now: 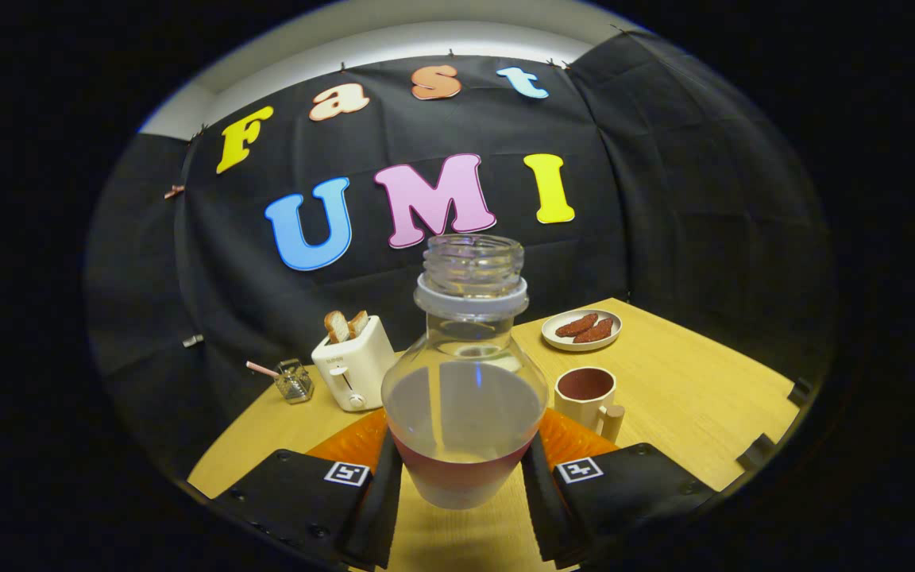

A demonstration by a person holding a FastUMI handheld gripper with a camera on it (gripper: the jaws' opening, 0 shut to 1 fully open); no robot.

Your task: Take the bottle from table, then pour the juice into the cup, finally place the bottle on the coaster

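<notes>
Bottle (464, 381): clear, round-shouldered plastic vessel with a threaded, uncapped neck and a pale collar ring, standing upright between the two fingers of the gripper (461, 485). Both fingers press against its lower flanks, one on each side, so the jaws are clamped on it. A shallow layer of red juice sits in its base; the rest of the body is see-through. Whether the base touches the table cannot be told.

Coaster (565, 437): orange, ribbed, round mat lying directly behind the bottle, its edges showing on either side of the bottle's body.

Cup (587, 397): cream ceramic mug with a short wooden peg handle, just beyond the bottle on its right side, near the coaster's edge. Its inside looks dark red.

Plate (581, 329): small white round dish, farther behind the bottle and to its right, past the cup, carrying two brown sausage-like pieces.

Toaster (354, 361): cream two-slot appliance with a front lever and dial, behind the bottle on its left side, with two slices of toast standing in its slots.

Glass holder (294, 381): small clear container left of the toaster, farther from the bottle, with a thin pink stick leaning out of it.

Table (704, 397): light wooden top bearing all items listed.
</notes>
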